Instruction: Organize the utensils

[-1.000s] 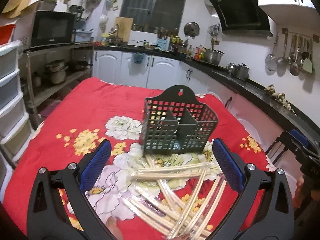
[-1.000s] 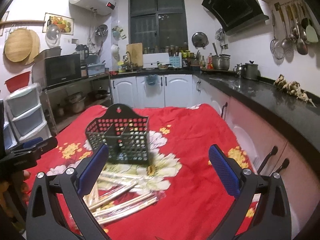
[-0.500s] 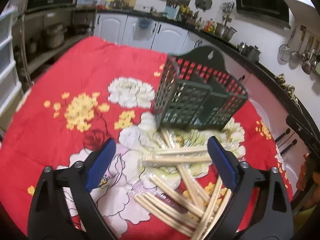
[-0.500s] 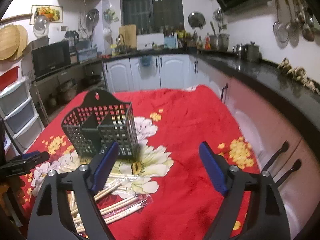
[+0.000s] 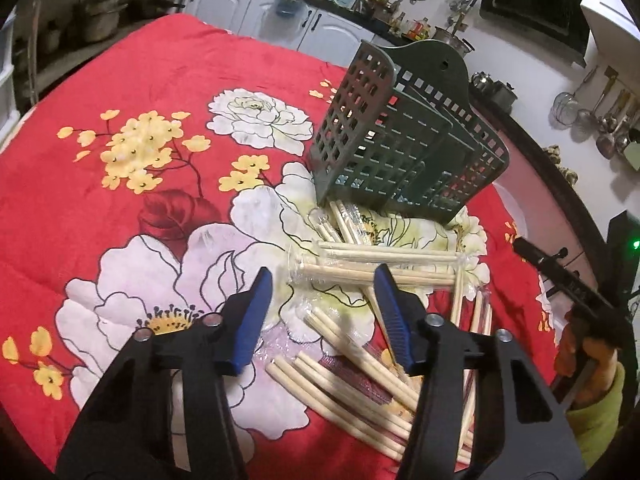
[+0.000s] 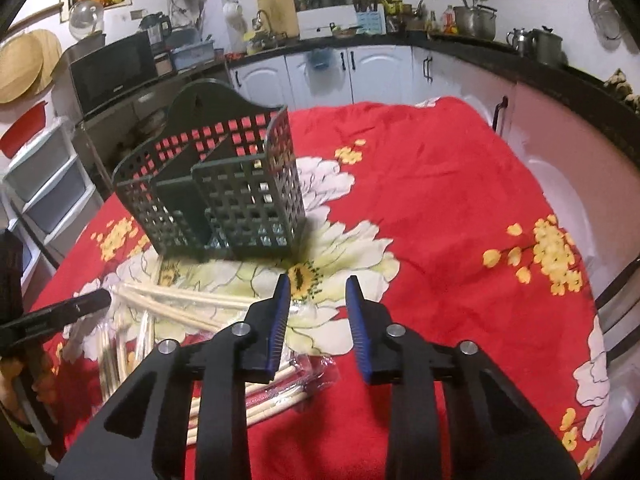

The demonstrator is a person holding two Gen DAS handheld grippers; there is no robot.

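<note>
A dark green perforated utensil basket [image 5: 404, 148] with inner dividers stands upright on the red floral cloth; it also shows in the right wrist view [image 6: 224, 192]. Several pairs of wooden chopsticks in clear wrappers [image 5: 384, 264] lie scattered in front of it, seen too in the right wrist view [image 6: 176, 304]. My left gripper [image 5: 322, 280] is open and empty, low over the wrapped chopsticks. My right gripper [image 6: 318, 288] is open and empty, its jaws partly closed, above the cloth to the right of the chopsticks.
The red floral cloth [image 5: 120, 200] covers the whole table. Kitchen counters with white cabinets [image 6: 360, 68] run behind and to the right. Plastic drawers [image 6: 44, 184] stand at the left. The other gripper shows at the edge of each view.
Both grippers have dropped lower and closer to the table. Both sets of jaws have narrowed, the right more than the left. The left now hovers over the chopsticks.
</note>
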